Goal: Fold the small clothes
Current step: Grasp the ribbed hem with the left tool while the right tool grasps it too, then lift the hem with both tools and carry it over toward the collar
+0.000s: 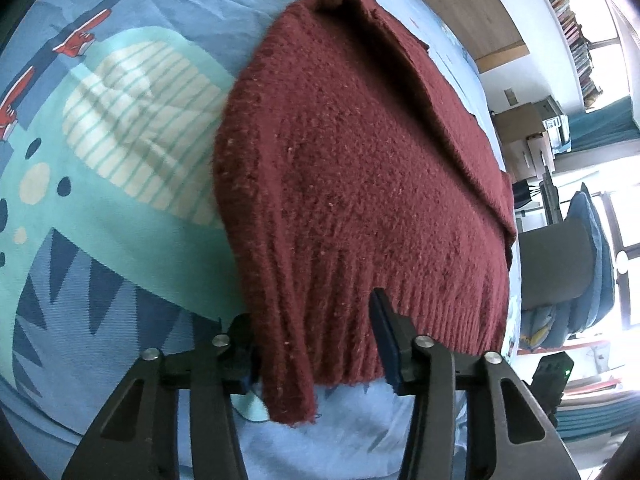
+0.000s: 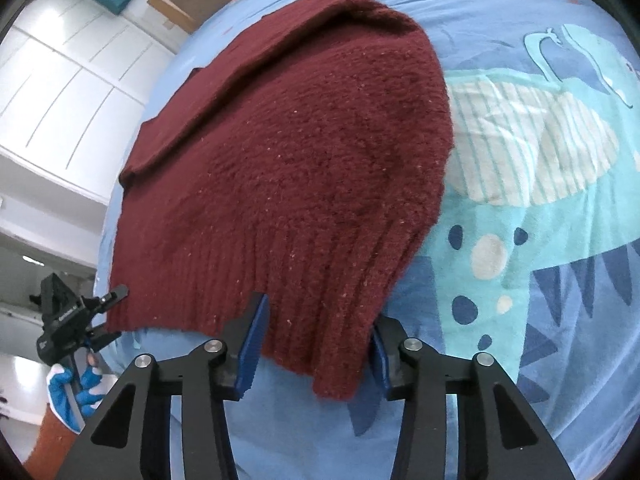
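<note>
Black linkage arms and blue-padded fingers fill the bottom of both wrist views. Left gripper [image 1: 316, 344] has its jaws spread wide on either side of one corner of the maroon knit sweater [image 1: 360, 168]; the ribbed hem hangs down between the fingers, one pad [image 1: 382, 336] lies against the knit and the other sits just beside the hanging fold. Nothing is pinched: the jaws are apart with cloth loosely between them.

Right gripper [image 2: 316, 344] stands the same way at the other hem corner (its jaws wide apart too), the ribbed edge of the sweater [image 2: 288, 168] draping between the blue pads [image 2: 252, 344] and past them toward the camera. No clamp on the cloth shows here either.

Sweater lies spread on a bed covered by a light blue sheet [image 1: 132, 240] printed with a teal dinosaur whose belly is striped cream. The hem reaches the near edge of the bed; a folded-over flap, seemingly a sleeve, runs along the garment's far side toward the bed's far edge.

At the lower left of the right wrist view, the left gripper [image 2: 100, 318] appears side-on at the hem, held by a hand in a blue and white glove [image 2: 70, 392].
</note>
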Demonstrator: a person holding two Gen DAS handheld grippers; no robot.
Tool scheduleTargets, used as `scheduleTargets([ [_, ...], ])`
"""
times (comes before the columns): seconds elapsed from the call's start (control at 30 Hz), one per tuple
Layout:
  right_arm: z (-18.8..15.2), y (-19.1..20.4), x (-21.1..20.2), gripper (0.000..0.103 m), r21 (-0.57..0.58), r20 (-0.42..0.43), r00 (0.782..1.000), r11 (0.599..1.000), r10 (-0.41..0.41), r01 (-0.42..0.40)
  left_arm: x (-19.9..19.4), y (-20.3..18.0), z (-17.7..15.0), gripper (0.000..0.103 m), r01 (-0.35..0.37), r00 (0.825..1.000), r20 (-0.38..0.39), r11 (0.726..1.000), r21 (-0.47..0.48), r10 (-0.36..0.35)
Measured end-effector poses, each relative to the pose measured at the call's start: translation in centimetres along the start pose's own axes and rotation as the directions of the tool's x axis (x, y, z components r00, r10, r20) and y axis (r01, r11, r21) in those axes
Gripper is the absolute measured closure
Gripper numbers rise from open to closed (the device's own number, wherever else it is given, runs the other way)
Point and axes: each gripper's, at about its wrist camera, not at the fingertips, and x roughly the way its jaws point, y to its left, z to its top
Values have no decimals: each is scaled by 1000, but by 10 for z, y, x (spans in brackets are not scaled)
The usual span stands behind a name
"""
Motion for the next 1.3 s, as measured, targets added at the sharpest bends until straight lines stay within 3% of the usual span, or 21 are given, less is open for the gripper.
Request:
scheduleTargets([
  [0.3,4,-16,-3,68,56,11,998,997,59,-59,-7,16,4,68,63,998,3,997,-44,-62],
  [0.43,5,-16,-4,78,49,12,995,994,97,-98,-10,22,3,68,87,996,7,995,-49,-87],
  [0.6,0,-23,0,83,86,15,992,988,125,-126,-16,36,1,77,101,995,12,992,-75,-100],
  [0.8,3,-17,0,85,72,3,995,993,99,-99,-22,44,-1,90,84,996,16,993,-78,-83],
  [1.0,6,-12,-1,84,60,-7,998,996,59,-58,-26,41,-4,93,76,997,20,995,-66,-75],
  [1.07,8,-7,-1,90,39,-7,999,998,43,-42,-26,40,-4,94,78,997,18,995,-60,-77],
  [1.3,11,-5,-9,93,10,14,999,999,40,-40,-32,36,0,94,89,996,21,995,-53,-88],
])
